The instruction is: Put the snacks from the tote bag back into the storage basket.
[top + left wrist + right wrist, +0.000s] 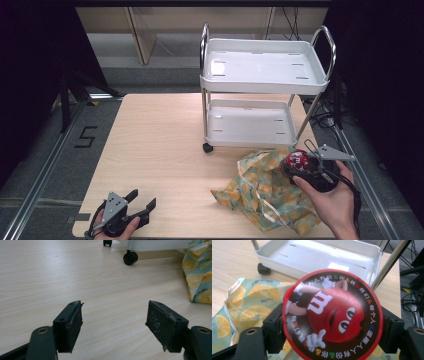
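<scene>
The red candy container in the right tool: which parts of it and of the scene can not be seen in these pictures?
- Red candy container: the right gripper view shows its round lid; the body is behind it.
- Same container, high view: small, half covered by the right tool and hand.
- Lemon-print bag: its crumpled folds hide any contents.
- Left tool: open, holding nothing.

A two-shelf cart [265,90] stands on the table [160,150] in the upper right of the high view. Just below it, at lower right, a crumpled cloth bag [260,192] lies on the table. The right gripper [300,162] holds a round tin [298,160] above the bag's right edge. The left gripper [142,200] sits at lower left, well apart from the bag.
</scene>
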`<state>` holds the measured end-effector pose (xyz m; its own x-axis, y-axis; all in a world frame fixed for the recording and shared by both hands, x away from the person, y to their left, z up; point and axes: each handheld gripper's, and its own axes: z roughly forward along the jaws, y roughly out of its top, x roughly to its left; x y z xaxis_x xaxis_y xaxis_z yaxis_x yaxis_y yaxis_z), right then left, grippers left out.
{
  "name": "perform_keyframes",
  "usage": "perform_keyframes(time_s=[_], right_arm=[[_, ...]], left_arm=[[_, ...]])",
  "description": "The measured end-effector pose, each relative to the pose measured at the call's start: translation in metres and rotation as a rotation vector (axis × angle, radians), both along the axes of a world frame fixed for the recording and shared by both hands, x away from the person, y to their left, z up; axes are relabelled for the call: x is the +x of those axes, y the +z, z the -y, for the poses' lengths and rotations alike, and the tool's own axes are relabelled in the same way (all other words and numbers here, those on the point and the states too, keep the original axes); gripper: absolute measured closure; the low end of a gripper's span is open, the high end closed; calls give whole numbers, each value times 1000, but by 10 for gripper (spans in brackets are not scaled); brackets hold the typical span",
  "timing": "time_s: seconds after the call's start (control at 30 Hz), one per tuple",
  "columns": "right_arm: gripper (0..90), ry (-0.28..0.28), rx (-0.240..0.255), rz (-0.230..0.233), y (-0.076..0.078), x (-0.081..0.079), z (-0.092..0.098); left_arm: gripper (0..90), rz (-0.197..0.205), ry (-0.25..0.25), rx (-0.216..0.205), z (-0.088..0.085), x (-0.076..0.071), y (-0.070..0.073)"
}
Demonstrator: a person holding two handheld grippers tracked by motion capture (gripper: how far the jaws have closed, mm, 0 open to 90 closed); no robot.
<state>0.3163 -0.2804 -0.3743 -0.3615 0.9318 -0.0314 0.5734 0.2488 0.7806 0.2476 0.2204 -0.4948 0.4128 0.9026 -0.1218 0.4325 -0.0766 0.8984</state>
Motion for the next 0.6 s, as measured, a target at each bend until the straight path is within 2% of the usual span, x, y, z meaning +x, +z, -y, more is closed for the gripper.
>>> perform_keyframes(time_s=[0.1,0.2,0.33,0.47,0.6], right_arm=[[266,-19,19,-12,1,1,-1],[266,-16,10,-4,3,3,1],[266,-22,26,9,5,5,0],[266,-35,17,31,9,10,-1],[266,-38,8,34,12,16,-3]], left_arm=[[283,5,-5,-6,1,1,-1],[283,5,-4,-7,0,1,-1],[283,5,0,-5,0,1,-1],[285,9,-3,-4,0,0,0],[285,9,-1,-6,0,0,0]])
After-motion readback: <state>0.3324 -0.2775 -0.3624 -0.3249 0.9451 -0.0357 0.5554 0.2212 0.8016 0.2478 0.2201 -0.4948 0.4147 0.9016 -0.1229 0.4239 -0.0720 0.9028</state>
